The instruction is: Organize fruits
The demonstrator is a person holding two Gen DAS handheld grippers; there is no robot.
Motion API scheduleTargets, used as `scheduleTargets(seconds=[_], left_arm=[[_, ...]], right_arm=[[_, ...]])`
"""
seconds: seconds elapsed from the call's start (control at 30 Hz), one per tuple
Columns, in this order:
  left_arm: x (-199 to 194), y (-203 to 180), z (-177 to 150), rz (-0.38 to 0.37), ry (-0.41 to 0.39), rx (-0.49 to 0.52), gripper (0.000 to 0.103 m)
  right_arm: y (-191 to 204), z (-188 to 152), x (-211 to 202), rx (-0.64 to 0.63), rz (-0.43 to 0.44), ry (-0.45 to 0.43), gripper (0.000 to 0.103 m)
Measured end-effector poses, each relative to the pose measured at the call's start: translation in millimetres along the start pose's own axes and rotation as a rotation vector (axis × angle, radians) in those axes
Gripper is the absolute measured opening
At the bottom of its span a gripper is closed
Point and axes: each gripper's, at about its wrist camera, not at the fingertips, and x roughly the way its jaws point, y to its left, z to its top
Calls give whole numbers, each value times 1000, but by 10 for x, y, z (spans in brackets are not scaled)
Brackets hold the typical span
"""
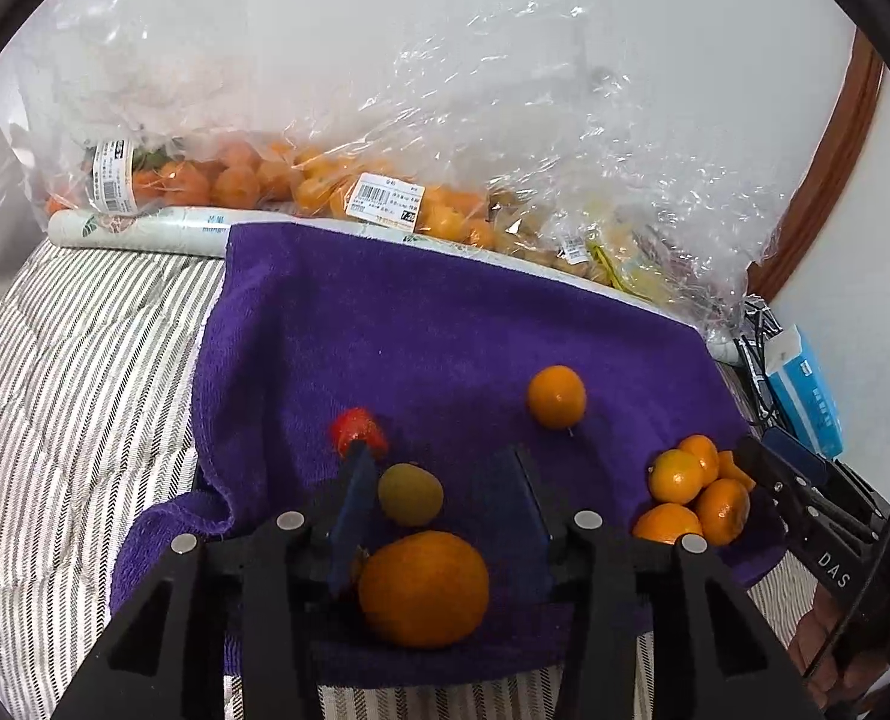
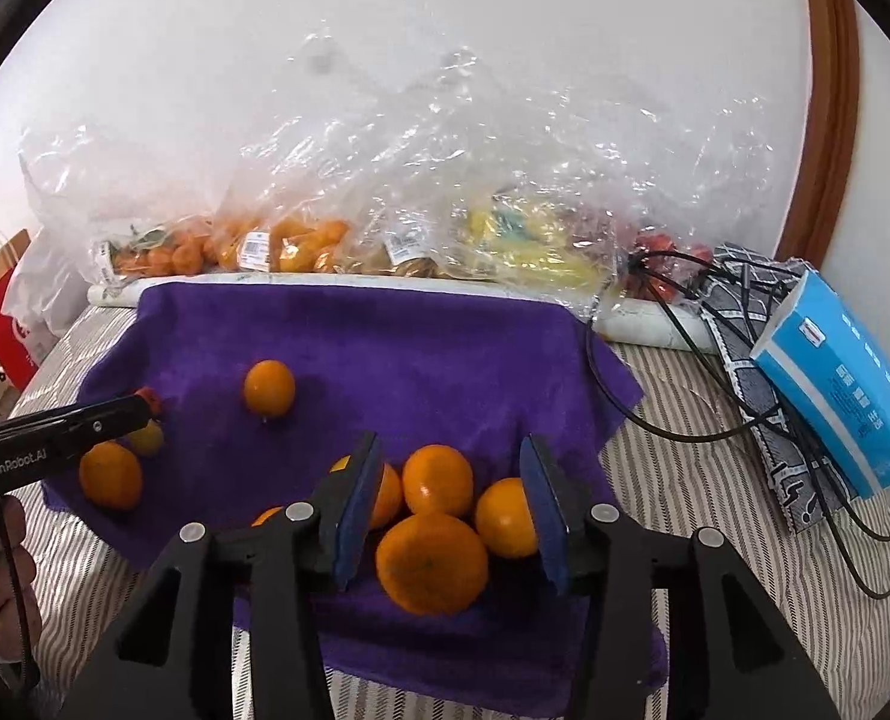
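On a purple towel spread over a striped bed, two hand-held claws are sorting loose fruit. The left claw is hovering with its jaws apart, a green fruit and a large orange lying between its fingers, neither one gripped. A strawberry is sitting just past its left fingertip at 11 o'clock, and a lone orange is resting well apart at 1 o'clock.

The right claw is also standing apart and holding nothing, poised over a pile of oranges at the towel's near right corner. Bagged fruit is lining the wall behind.

The step in hand appears to be gathering like with like. Done well, the left claw would be centring on the large orange alone, clear of the green fruit touching distance away, and closing gently, since round fruit on soft towelling is likely to roll. The right claw would be keeping wide of the pile, where a nudge could scatter it.
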Motion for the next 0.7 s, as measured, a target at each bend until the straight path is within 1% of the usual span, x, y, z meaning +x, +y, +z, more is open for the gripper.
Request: scheduleTargets(seconds=[0.07, 0.17, 0.23, 0.27, 0.3, 0.33, 0.37, 0.4, 0.43, 0.47, 0.5, 0.57, 0.63, 0.7], left_arm=[[-53, -40, 20, 24, 8, 12, 44], [-214, -90, 76, 15, -11, 19, 44], [-334, -112, 108, 24, -15, 22, 45], [-410, -123, 111, 21, -16, 19, 47], [-467, -131, 105, 18, -13, 18, 51], [-573, -152, 86, 11, -15, 18, 56], [-644, -163, 66, 16, -23, 19, 58], [-712, -172, 48, 32, -33, 22, 63], [-838, -193, 1, 61, -54, 29, 65], [-932, -209, -39, 69, -67, 38, 66], [-991, -224, -70, 70, -74, 43, 68], [-1153, -231, -160, 66, -76, 45, 70], [-1308, -228, -258, 40, -73, 38, 70], [-1424, -250, -338, 32, -73, 42, 70]], right_arm=[[24, 3, -31, -3, 7, -3, 48], [48, 67, -134, 20, 56, 12, 48], [57, 130, -274, 47, 60, 1, 48], [62, 154, -330, 53, 54, 0, 48], [73, 184, -425, 57, 49, -1, 48], [89, 210, -581, 59, 46, -16, 48], [101, 220, -708, 62, 38, -33, 48], [110, 224, -835, 66, 22, -47, 49], [121, 225, -952, 71, 5, -59, 51], [130, 216, -1034, 76, -3, -66, 53], [135, 203, -1142, 86, -8, -71, 53], [152, 139, -1361, 105, 9, -69, 53], [166, 82, -1505, 116, 9, -58, 53], [183, 5, -1648, 123, 8, -48, 53]])
